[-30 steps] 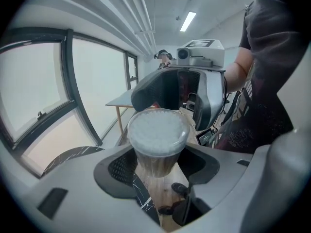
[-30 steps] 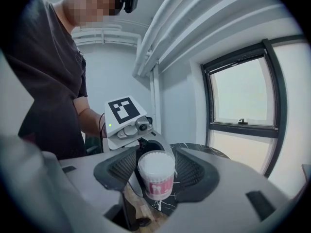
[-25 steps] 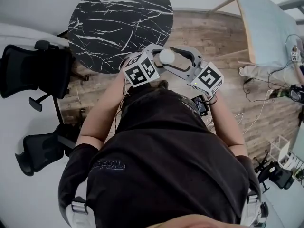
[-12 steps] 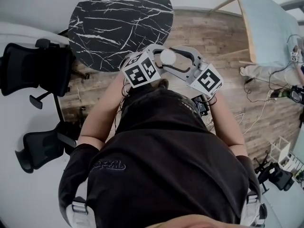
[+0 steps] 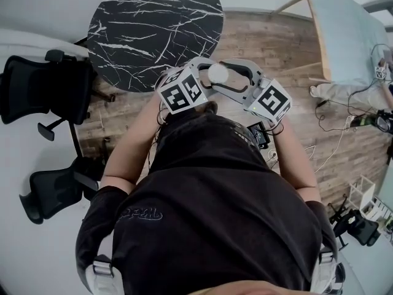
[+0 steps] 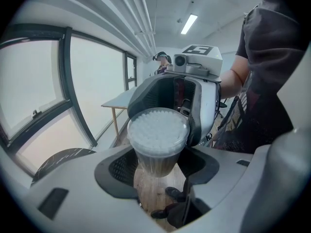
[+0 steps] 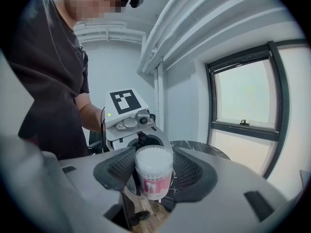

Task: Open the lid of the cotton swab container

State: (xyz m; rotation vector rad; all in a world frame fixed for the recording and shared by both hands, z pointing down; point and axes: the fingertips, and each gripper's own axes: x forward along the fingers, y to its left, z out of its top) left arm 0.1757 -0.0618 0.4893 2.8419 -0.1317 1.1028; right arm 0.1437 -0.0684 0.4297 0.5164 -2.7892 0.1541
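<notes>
- A person in a dark T-shirt, seen from above, holds two grippers close together in front of the chest, above a wooden floor.
- The cotton swab container is held up in the air between the two grippers, upright and clear of any surface.
- It is a small round tub packed with white swabs, with a pink label on its side. Its clear lid is on, and the swab tips show through it.
- The left gripper has its jaws spread wide, and their pads press on the tub's lower body from both sides.
- The right gripper faces it from the opposite side. Its ribbed pads sit tight against the tub's upper part, one on each side.
- A round black marble table stands just beyond the grippers, and black office chairs are off to the left.
</notes>
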